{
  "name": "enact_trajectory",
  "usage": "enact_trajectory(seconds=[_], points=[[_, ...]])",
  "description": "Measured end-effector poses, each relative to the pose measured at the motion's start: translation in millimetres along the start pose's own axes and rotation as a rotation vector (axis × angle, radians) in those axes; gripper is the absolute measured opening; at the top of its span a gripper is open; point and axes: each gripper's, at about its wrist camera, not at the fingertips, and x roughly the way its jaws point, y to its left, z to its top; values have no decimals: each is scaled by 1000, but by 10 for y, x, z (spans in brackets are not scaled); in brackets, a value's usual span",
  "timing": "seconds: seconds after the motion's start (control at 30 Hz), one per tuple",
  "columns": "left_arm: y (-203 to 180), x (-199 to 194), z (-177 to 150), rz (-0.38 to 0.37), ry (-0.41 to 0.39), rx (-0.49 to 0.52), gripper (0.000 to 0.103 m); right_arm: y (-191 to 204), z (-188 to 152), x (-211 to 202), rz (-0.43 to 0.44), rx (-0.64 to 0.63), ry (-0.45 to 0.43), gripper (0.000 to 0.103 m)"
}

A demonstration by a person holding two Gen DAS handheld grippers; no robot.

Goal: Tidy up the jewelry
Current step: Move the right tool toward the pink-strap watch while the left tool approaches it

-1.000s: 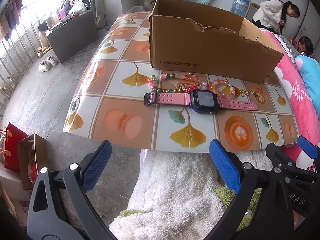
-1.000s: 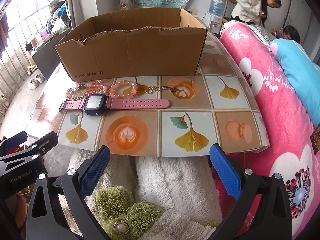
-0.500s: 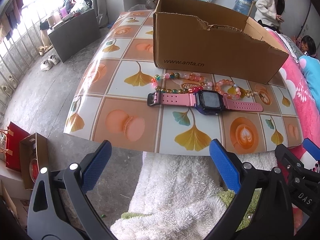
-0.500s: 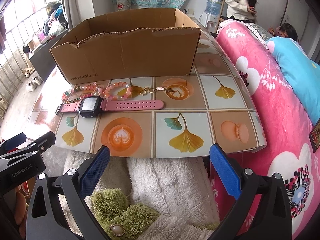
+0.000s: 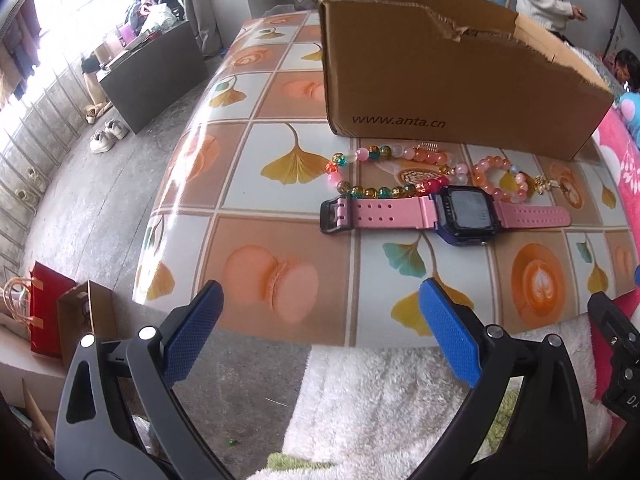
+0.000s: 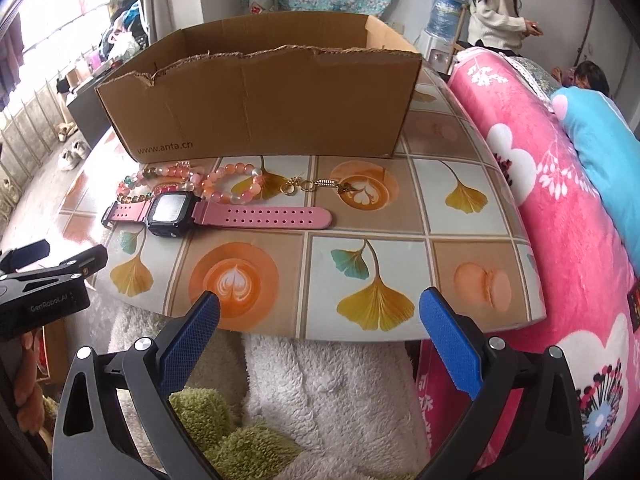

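At the bottom of the left wrist view the left hand-held gripper has its blue pads spread wide apart and holds nothing; it sits low over a white fleecy blanket at the near edge of the tabletop. The right hand-held gripper, at the bottom of its own view, is likewise spread apart and empty.

Above them, in the middle of each frame, a pink-strapped watch lies flat across the patterned tabletop. Just behind it, touching its strap, lies a string of mixed coloured beads, and to the right of that a loop of pink beads with a small gold clasp trailing off to the right.

Farther back, in the upper centre, a cardboard box stands open-topped just behind the jewelry. A pink flowered bedspread fills the right side of the right wrist view.
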Motion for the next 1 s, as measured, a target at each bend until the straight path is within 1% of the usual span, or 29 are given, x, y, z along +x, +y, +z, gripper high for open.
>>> enact_trajectory(seconds=[0.17, 0.37, 0.47, 0.57, 0.73, 0.9, 1.0], points=[[-121, 180, 80, 56, 19, 77, 95, 1, 83, 215, 2, -31, -6, 98], [-213, 192, 126, 62, -37, 134, 95, -20, 156, 440, 13, -66, -9, 97], [-244, 201, 164, 53, -45, 153, 95, -16, 156, 538, 8, -83, 2, 97], [-251, 212, 196, 33, -45, 149, 95, -41, 145, 562, 36, -70, -12, 97], [-136, 281, 220, -27, -25, 96, 96, -129, 168, 625, 80, -34, -6, 98], [-42, 351, 231, -82, -1, 57, 96, -100, 154, 615, 80, -35, -13, 98], [-35, 366, 221, -90, -3, 52, 96, -104, 149, 613, 81, -34, -11, 98]])
